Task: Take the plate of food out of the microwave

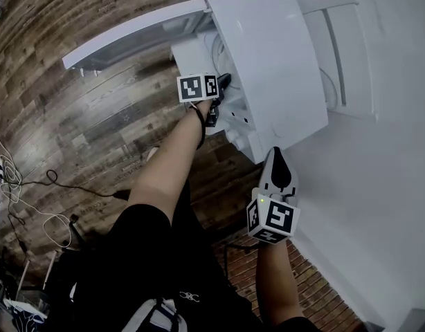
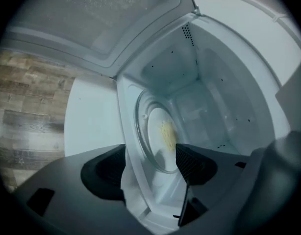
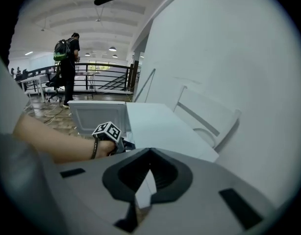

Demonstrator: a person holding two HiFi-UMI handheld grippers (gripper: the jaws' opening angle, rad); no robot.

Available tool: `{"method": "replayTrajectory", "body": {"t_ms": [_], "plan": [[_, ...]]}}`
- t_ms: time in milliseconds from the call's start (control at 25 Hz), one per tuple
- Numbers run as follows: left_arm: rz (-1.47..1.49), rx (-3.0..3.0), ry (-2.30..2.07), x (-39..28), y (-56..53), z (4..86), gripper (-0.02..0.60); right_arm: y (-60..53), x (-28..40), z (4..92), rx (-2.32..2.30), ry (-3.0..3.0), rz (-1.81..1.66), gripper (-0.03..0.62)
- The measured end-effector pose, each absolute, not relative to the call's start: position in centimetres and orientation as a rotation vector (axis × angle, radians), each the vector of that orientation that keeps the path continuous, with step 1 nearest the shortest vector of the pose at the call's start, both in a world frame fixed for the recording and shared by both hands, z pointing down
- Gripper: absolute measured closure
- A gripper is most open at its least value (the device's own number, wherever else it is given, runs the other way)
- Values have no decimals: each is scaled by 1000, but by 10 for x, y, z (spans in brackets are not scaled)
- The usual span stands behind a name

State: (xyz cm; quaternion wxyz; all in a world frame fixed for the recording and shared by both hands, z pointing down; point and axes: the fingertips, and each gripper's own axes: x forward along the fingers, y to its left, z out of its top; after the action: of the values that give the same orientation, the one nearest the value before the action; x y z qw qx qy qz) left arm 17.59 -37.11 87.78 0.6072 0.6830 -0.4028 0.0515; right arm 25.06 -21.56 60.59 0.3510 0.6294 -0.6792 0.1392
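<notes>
The white microwave (image 1: 268,54) stands with its door (image 1: 129,33) swung wide open. In the left gripper view a pale plate (image 2: 159,142) with a small yellowish heap of food (image 2: 167,132) lies on the glass turntable (image 2: 142,112) inside. My left gripper (image 2: 148,168) is at the mouth of the cavity, open, short of the plate. The microwave's front frame edge shows between its jaws, and nothing is gripped. My right gripper (image 1: 276,163) hangs shut and empty beside the microwave's near corner. In its own view, the right gripper (image 3: 150,153) faces the microwave's top.
Wooden floor lies to the left, with loose cables (image 1: 12,178) on it. A white wall (image 1: 392,185) runs along the right, and a white fitting (image 1: 344,54) sits behind the microwave. A person with a backpack (image 3: 67,58) stands far off.
</notes>
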Motion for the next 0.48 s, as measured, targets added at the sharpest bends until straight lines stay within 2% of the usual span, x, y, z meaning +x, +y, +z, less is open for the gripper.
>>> {"method": "replayTrajectory", "body": {"t_ms": [360, 480], "plan": [[253, 1595, -974, 182, -391, 905, 276, -208, 280, 616, 1637, -1702, 400, 581], [266, 1583, -967, 184, -389, 909, 296, -208, 279, 619, 1625, -1702, 400, 581]]}}
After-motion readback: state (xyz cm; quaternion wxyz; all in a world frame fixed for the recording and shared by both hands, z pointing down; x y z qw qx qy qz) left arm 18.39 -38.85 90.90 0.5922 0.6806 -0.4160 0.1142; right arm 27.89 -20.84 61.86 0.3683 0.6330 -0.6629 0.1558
